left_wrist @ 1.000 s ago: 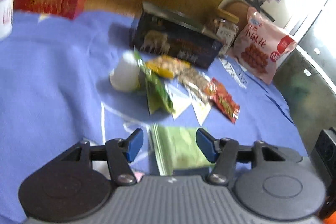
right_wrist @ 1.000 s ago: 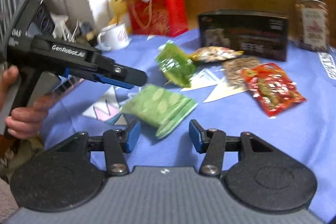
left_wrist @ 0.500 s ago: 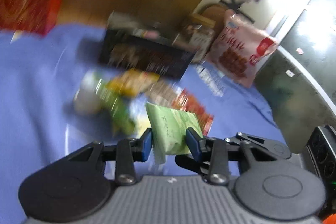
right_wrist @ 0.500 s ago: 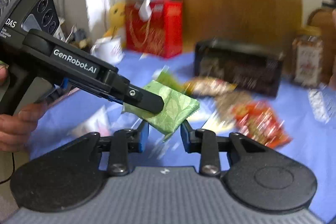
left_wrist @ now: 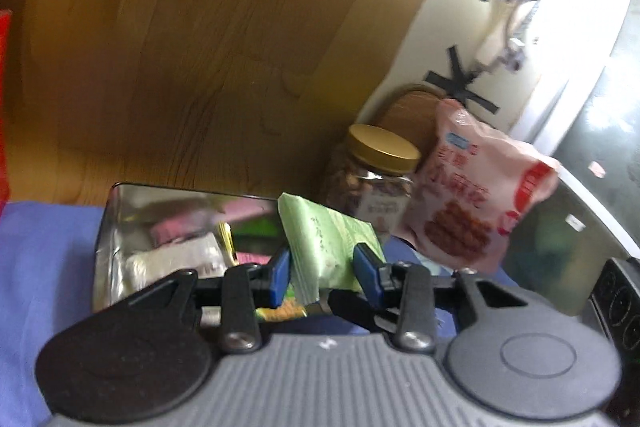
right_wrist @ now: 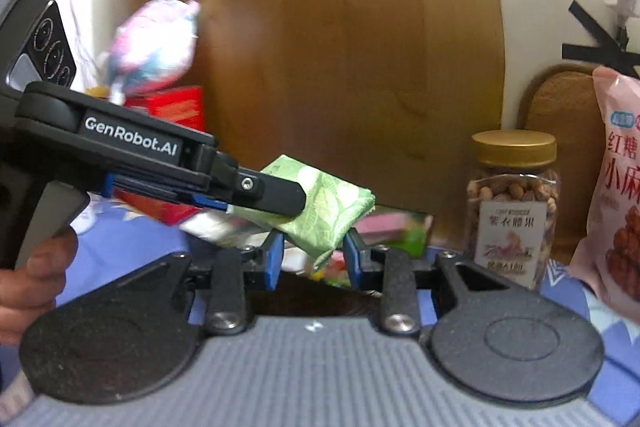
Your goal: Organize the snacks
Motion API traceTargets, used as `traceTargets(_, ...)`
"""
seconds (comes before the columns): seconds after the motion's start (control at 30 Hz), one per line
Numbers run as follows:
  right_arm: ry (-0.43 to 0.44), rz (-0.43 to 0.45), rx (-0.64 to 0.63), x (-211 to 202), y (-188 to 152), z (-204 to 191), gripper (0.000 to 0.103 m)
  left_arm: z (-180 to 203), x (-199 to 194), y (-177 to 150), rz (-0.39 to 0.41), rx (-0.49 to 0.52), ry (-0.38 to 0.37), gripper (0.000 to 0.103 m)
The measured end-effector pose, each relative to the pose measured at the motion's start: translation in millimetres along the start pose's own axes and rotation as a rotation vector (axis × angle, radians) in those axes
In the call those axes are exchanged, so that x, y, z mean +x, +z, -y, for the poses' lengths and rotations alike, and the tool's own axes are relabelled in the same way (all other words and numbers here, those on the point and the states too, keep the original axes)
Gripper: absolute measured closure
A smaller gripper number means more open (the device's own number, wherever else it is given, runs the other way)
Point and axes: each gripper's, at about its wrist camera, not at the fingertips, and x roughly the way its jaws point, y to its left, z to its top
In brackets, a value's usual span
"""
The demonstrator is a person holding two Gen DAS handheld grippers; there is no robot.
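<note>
On the left of the blue tabletop (left_wrist: 44, 267) stands an open metal tin (left_wrist: 105, 227), with some pink and white packets lying inside it. The left claw (left_wrist: 320, 273) is closed on a green packet (left_wrist: 328, 247) and holds it upright above the near right part of the tin. In the right wrist view, the same packet (right_wrist: 332, 211) is gripped at its left end by the left claw (right_wrist: 296, 197), and its lower corner hangs between the blue fingers of the right claw (right_wrist: 314, 263). I cannot tell whether these fingers press the packet or only stand beside it. The packet looks light and soft, with a smooth film that may slip, so I think a hold on the flat sealed edge is safer than on the puffy middle. Further right, past the tin, stand a nut jar (left_wrist: 372, 183) with a gold lid and a pink bag (left_wrist: 476, 195) leaning just beside the jar.
</note>
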Motion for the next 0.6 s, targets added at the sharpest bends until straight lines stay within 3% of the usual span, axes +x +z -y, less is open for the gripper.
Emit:
traceTargets(0.13,-0.034,-0.045,-0.016,23.0,-5.2,8.7,0.065,-11.3,26.5,-0.4,-0.029,-0.019,0.015,0.069)
traceTargets(0.27,-0.055,-0.057,-0.001,27.2,-10.1,12.7,0.057,-11.2,37.0,-5.3,-0.043,0.001,0.101,0.068)
traceTargets(0.43,-0.051,-0.014,0.060,-3.4,-12.9,12.1,0.054,2.9,18.8,-15.6,-0.022,0.072,0.207,0.067)
traceTargets(0.6,-0.050,-0.002,0.141,-51.8,-31.2,-3.5,0.054,34.4,-19.8,-38.2,0.021,0.160,0.318,0.059)
